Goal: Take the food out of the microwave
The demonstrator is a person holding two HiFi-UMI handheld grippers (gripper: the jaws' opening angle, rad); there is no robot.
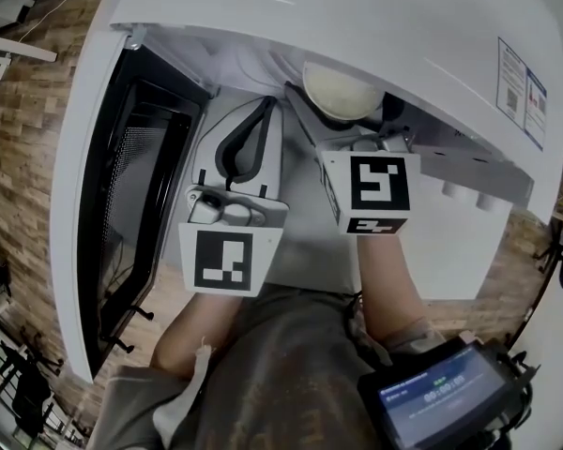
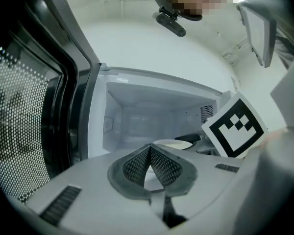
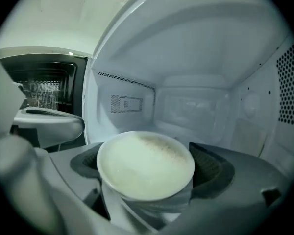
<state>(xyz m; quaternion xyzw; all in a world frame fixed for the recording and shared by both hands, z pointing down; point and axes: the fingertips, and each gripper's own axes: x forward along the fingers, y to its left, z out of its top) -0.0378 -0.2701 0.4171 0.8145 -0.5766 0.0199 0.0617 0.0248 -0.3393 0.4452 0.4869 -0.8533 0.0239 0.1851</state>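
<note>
Now the white microwave (image 1: 375,26) stands with its dark door (image 1: 131,186) swung out to the left, and both grippers reach into its mouth. The bowl (image 3: 144,173) of pale, creamy food sits inside the cavity. The left gripper view places it toward the front right corner of the cavity floor.

Only the right gripper view shows how the right gripper (image 3: 146,153) meets the bowl. Its jaws are spread very wide, with one dark pad (image 3: 85,163) on each side, and the bowl fills the gap between them. The rim overlaps both pads, but neither is seen pressing on the bowl's wall, so the bowl is bracketed rather than gripped. The same view gives the food's surface, with a faint brownish speckle toward the far side, and the cavity's back wall beyond.

The head view hides those jaws behind the right gripper's marker cube (image 1: 380,184). It shows only part of the bowl under the microwave's top edge.

The left gripper (image 2: 149,148) has its jaws closed tip to tip with nothing between them, which is plain in its own view. The head view shows it pointing into the left half of the opening, beside the door. From its camera the bowl looks small, beyond the tips and to the right, partly covered by the right gripper's cube.

Only the head view takes in the person's forearm (image 1: 389,279), a device with a lit screen (image 1: 441,392) at the lower right, and the wooden floor (image 1: 38,129).
</note>
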